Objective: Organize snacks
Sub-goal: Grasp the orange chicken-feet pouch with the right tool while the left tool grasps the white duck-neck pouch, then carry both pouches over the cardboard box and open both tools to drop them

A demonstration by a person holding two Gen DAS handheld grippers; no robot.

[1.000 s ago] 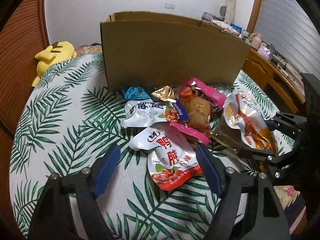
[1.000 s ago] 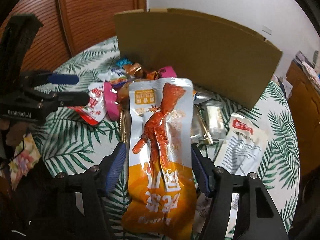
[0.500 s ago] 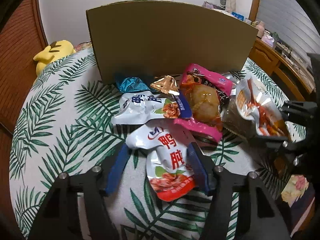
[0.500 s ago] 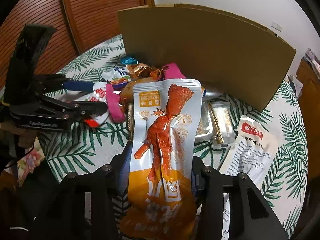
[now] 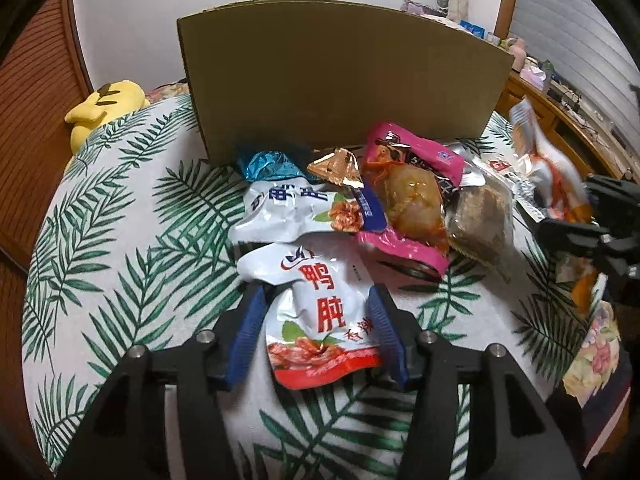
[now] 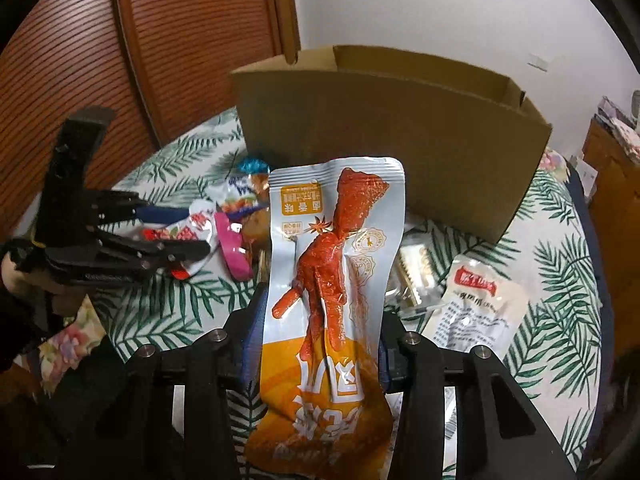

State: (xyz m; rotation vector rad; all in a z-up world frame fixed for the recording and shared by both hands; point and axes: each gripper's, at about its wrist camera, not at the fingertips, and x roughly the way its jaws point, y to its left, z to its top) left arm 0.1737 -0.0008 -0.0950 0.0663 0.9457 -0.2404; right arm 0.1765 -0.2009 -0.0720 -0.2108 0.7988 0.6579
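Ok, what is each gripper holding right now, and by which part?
Right gripper: orange chicken-foot packet, gripped across its lower half. Left gripper: white-and-red duck snack pouch, gripped across its middle.

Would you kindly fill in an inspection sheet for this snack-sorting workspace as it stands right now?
Surface: round table under a palm-leaf cloth.
Job's things: open cardboard box at the back; loose packets in front of it, including a pink packet, a blue foil candy and a white sachet.
Clutter: yellow plush toy beyond the table edge.
Grippers: left gripper shut on the white-and-red packet, which lies on the cloth; right gripper shut on the orange chicken-foot packet, held above the table.
Cables: nothing seen.
Surroundings: wooden slatted door, white wall, wooden sideboard with small items.
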